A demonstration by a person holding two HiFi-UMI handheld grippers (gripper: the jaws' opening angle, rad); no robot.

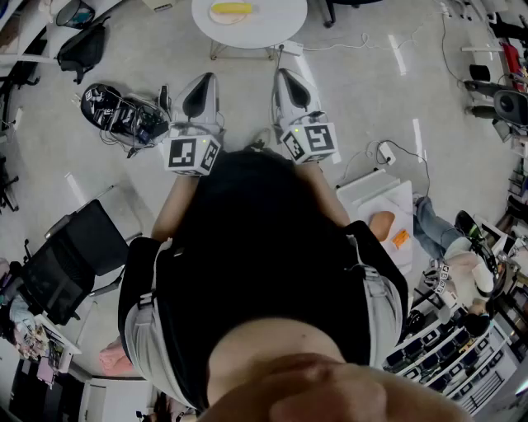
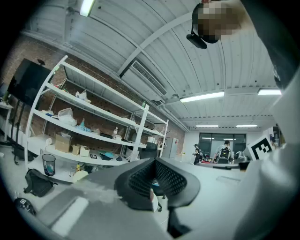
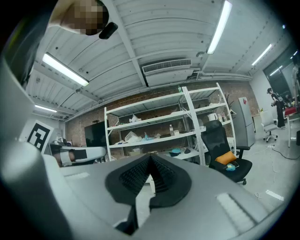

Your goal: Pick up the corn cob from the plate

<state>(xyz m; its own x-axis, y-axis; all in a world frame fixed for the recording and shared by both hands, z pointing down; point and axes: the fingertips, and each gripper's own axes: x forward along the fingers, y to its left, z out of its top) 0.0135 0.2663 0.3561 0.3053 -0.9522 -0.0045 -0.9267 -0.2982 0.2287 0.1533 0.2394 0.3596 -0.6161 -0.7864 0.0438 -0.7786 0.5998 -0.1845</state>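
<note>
The corn cob (image 1: 231,8) lies on the round white table (image 1: 285,29) at the far edge of the head view, and its plate cannot be told apart from the tabletop. Its long axis runs side to side, across the line of reach. It sits well ahead of both tools and roughly between them. The left gripper (image 1: 205,78) looks slightly nearer than the right gripper (image 1: 285,74). Both point level with jaws clenched on nothing, so they would need to part before closing across the cob
</note>
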